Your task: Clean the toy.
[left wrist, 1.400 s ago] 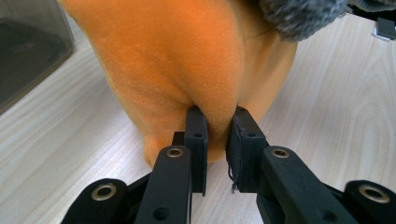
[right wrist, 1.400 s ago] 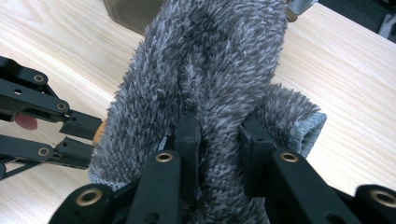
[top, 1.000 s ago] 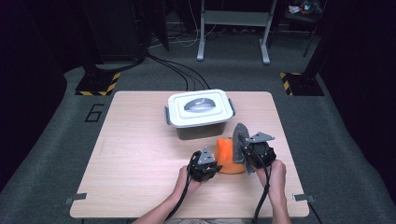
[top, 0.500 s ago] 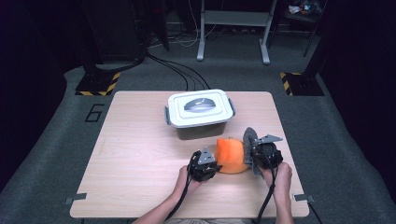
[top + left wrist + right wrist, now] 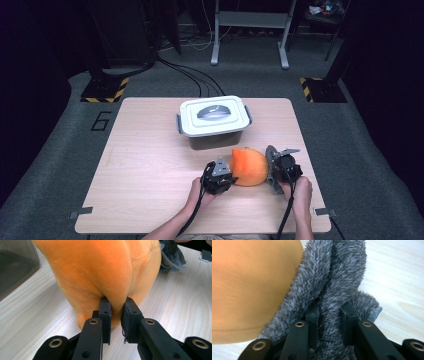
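the rounded orange plush toy (image 5: pixel 248 166) sits on the pale wood-grain table (image 5: pixel 150 165) toward its near right part, just in front of the clear plastic storage box with a white lid and grey handle (image 5: pixel 213 120), which stands at the far middle of the tabletop. the left gripper (image 5: pixel 218 176) is at the toy's left side and the right gripper (image 5: pixel 280 167) at its right, so the toy lies between them. in the left gripper view the two black jaws are pinched together on a fold of the soft, short-napped orange fleece (image 5: pixel 100 275) low on the toy's body, with a seam curving across the fabric above. in the right gripper view the jaws are clamped on a shaggy grey fuzzy piece (image 5: pixel 332 290) joined to the toy's right side; its long fibres bulge out around the jaws. the left half of the table is bare wood, with wide room out to the left and near edges, while the right gripper stands nearer the right edge. dark grey carpet (image 5: pixel 350 150) surrounds the table.
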Tool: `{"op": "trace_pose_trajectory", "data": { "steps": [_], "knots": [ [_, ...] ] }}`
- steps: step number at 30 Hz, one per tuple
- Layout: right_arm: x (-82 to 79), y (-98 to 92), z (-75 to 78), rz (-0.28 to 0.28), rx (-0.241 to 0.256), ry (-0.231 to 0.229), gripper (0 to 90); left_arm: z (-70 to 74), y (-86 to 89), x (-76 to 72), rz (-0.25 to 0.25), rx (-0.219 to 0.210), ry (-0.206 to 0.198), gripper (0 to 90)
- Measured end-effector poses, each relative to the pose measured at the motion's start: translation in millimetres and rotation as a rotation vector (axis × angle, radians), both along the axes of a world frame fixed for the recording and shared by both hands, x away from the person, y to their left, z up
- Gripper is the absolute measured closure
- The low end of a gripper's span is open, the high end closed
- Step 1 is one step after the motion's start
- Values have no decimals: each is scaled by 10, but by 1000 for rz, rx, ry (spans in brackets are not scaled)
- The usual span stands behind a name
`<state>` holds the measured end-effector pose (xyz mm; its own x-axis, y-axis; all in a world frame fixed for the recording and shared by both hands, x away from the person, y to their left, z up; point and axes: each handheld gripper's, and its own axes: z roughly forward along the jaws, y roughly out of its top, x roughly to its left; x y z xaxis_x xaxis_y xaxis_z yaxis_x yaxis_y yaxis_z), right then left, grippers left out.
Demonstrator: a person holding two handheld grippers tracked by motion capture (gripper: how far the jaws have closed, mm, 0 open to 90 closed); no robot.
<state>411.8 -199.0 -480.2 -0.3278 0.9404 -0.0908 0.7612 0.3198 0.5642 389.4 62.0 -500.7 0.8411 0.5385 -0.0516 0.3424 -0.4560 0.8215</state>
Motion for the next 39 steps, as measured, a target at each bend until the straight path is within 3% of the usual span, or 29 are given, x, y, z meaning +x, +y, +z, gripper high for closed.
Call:
{"op": "trace_pose_trajectory", "data": {
  "steps": [3,9,12,16,23,30,33,35,39],
  "knots": [
    [-8,-26,-10,-3,3,3,724,-1,3,3,2,-1,0,789],
    [-145,-78,257,-29,34,-85,726,2,16,7,-2,-2,7,789],
    [-257,-62,476,0,49,-150,726,3,18,9,-2,1,2,789],
    [-357,30,684,44,46,-197,725,4,18,8,-2,1,2,788],
    [-426,244,879,135,88,-248,724,3,12,7,3,3,-5,788],
    [-399,468,912,227,119,-250,721,11,8,0,-6,8,1,787],
    [-391,602,883,252,123,-231,719,13,4,-2,-7,14,-13,787],
    [-373,671,846,275,109,-220,718,13,-3,-7,-2,20,-20,787],
    [-325,777,735,268,46,-198,721,9,-11,-10,0,30,-28,788]
  ]
}}
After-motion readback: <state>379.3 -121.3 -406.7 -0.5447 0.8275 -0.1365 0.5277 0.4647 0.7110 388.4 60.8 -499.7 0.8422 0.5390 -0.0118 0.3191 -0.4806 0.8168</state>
